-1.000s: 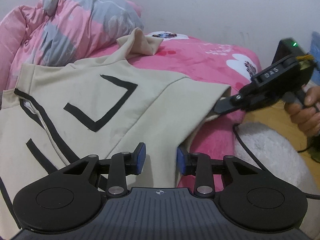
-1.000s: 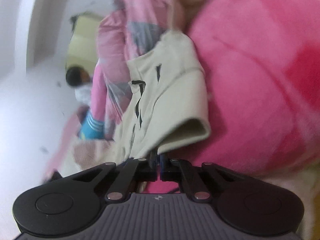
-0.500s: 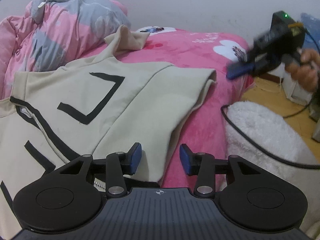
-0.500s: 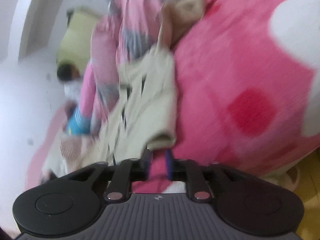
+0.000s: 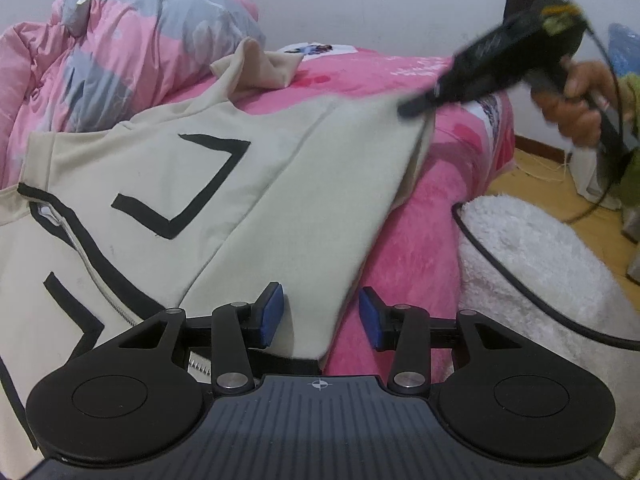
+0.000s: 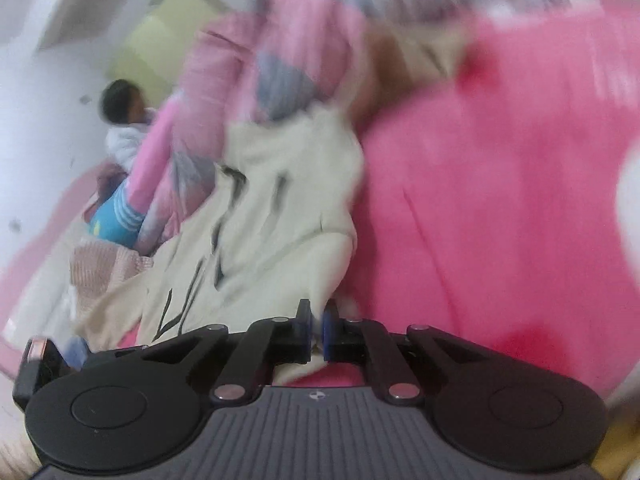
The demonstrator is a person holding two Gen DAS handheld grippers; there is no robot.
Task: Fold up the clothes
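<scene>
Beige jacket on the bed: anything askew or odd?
Yes. The beige jacket lies crooked, its far sleeve bunched against the crumpled duvet. The near sleeve is pinched at its cuff by the right gripper.

Left wrist view: low and close over the cream zip-up jacket with black line trim (image 5: 168, 184), facing along the bright pink bed (image 5: 436, 216) toward the white wall.
Right wrist view: blurred, close at the jacket's corner (image 6: 288, 216), facing toward the pink-and-grey quilt (image 6: 256, 64).
Shared: jacket, bed, quilt (image 5: 100, 56).
</scene>
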